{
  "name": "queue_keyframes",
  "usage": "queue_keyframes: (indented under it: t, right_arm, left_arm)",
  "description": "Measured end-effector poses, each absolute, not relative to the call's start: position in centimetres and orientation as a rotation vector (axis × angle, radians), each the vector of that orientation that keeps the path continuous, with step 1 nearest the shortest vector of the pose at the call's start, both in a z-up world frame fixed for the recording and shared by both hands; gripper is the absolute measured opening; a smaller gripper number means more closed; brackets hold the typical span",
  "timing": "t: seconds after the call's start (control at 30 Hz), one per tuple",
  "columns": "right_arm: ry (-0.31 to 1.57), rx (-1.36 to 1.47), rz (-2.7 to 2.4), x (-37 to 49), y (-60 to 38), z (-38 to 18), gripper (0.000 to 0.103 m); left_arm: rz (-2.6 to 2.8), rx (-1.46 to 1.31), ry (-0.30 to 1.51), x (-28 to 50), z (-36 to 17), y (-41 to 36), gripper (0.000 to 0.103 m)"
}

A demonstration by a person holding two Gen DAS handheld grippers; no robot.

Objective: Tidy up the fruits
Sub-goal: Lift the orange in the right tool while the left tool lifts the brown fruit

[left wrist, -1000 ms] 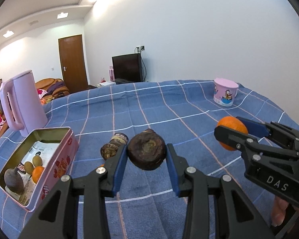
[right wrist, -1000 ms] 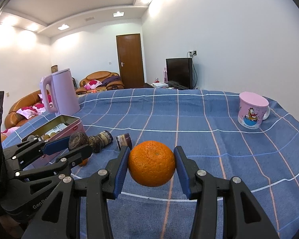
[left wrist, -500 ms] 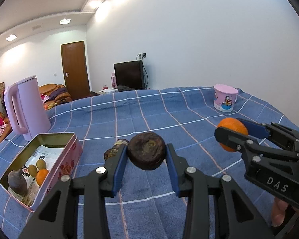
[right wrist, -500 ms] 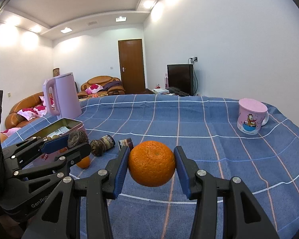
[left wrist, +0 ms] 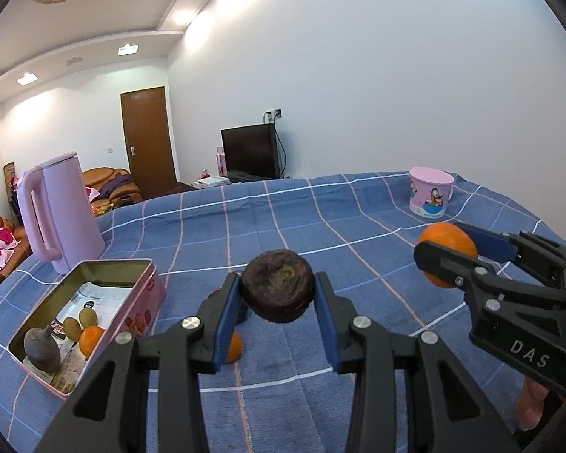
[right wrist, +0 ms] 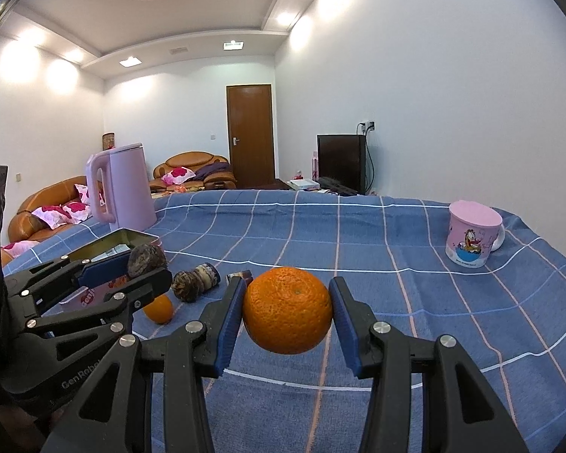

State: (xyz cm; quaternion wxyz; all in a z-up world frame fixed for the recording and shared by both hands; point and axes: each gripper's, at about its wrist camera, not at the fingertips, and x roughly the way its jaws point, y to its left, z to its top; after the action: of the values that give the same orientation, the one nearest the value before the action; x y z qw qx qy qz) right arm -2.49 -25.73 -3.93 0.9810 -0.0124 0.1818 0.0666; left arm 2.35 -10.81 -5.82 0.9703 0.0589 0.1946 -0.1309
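Observation:
My left gripper (left wrist: 278,294) is shut on a dark brown wrinkled fruit (left wrist: 278,290) and holds it above the blue checked tablecloth (left wrist: 320,226). My right gripper (right wrist: 286,315) is shut on a large orange (right wrist: 287,315), also held above the cloth; it shows at the right of the left wrist view (left wrist: 448,251). The open pink tin (left wrist: 139,264) at the left holds a dark pear-shaped fruit (left wrist: 41,347), two kiwis (left wrist: 80,321) and a small orange (left wrist: 90,341). A small orange (right wrist: 159,308) and a dark wrinkled fruit (right wrist: 196,283) lie on the cloth.
A pink kettle (left wrist: 62,211) stands behind the tin. A pink cartoon mug (right wrist: 471,236) stands at the far right of the table. A small dark item (right wrist: 241,276) lies beside the wrinkled fruit. Sofas, a door and a television are beyond the table.
Both grippers have risen with their fruit still held. The view has tilted up, so the table and tin sit lower in both views. A small orange under the left gripper has come into sight.

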Motion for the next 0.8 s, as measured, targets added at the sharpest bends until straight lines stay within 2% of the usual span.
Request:
queue_keyframes:
  t: [0.8]
  right_arm:
    - [0.418,-0.064,0.298,1.6,-18.9,-2.5,0.048]
  left_arm:
    - [-0.083,0.052,0.399,4.3,-4.2,-2.7,0.041]
